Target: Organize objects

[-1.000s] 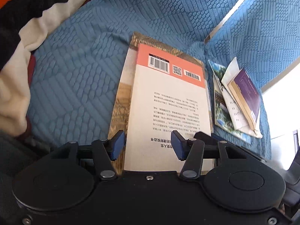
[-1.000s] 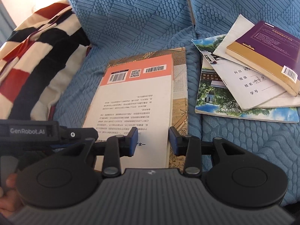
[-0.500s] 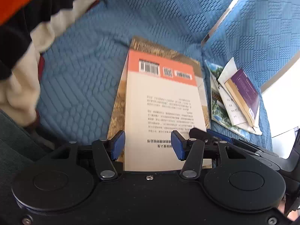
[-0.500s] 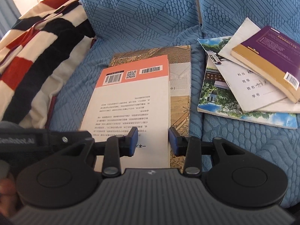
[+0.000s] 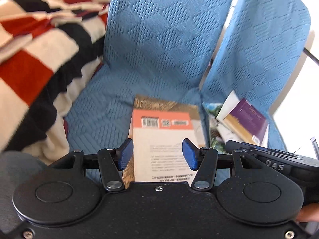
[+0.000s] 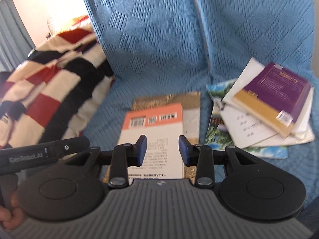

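Both grippers, left gripper (image 5: 157,153) and right gripper (image 6: 162,150), hover part-open and empty above the orange-backed book (image 6: 153,135) stacked on a brown one, while the untidy pile (image 6: 263,109) at two o'clock seemingly awaits sorting.

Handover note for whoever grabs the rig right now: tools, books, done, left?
Left tool: open, empty, above the sofa seat.
Right tool: open, empty, alongside it.
Orange-backed book lies face down, squared on a larger brown book, on the blue sofa cover.
To the right: purple book tops a skewed pile with white exercise books and a landscape-cover book.
Striped blanket heaped left.
Done: two books stacked. Left: probably the skewed pile.
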`<action>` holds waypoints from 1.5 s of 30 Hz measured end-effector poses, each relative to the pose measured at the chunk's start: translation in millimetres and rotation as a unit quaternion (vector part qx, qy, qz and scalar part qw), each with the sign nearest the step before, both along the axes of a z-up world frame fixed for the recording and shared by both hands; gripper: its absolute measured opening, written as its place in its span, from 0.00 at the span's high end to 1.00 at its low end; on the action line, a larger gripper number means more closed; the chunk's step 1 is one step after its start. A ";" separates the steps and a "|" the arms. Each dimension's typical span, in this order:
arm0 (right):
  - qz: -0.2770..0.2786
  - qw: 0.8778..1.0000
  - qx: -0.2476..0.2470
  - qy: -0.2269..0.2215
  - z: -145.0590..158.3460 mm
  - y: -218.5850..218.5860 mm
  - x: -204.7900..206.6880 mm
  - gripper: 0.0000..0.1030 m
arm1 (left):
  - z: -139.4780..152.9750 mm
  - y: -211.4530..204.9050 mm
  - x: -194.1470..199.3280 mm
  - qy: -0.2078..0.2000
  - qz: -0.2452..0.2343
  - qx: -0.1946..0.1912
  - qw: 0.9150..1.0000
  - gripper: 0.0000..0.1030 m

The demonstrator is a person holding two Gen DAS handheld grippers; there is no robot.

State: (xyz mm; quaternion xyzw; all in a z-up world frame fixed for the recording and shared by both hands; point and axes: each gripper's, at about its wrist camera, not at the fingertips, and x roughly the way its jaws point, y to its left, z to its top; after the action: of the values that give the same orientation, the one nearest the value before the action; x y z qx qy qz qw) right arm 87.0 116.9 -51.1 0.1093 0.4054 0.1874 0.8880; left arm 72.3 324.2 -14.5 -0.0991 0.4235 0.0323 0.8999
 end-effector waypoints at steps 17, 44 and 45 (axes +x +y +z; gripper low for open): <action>-0.045 0.997 0.016 -0.059 79.8 -49.8 -55.2 0.62 | 76.6 -50.2 -30.8 -0.065 -0.049 -0.010 0.997 0.42; -0.133 0.990 -0.033 -0.037 75.7 -91.5 -90.8 0.04 | 78.3 -76.7 -48.6 -0.052 -0.050 -0.010 0.997 0.00; -0.135 0.990 -0.033 -0.034 74.8 -94.2 -90.4 0.04 | 78.0 -78.2 -47.2 -0.049 -0.051 -0.010 0.997 0.00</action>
State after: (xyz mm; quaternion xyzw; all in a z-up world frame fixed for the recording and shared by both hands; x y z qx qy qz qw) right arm -3.4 22.7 23.7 0.1275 0.3623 0.0558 0.9216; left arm 25.1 246.0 63.5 -0.0877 0.3835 -0.0223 0.9191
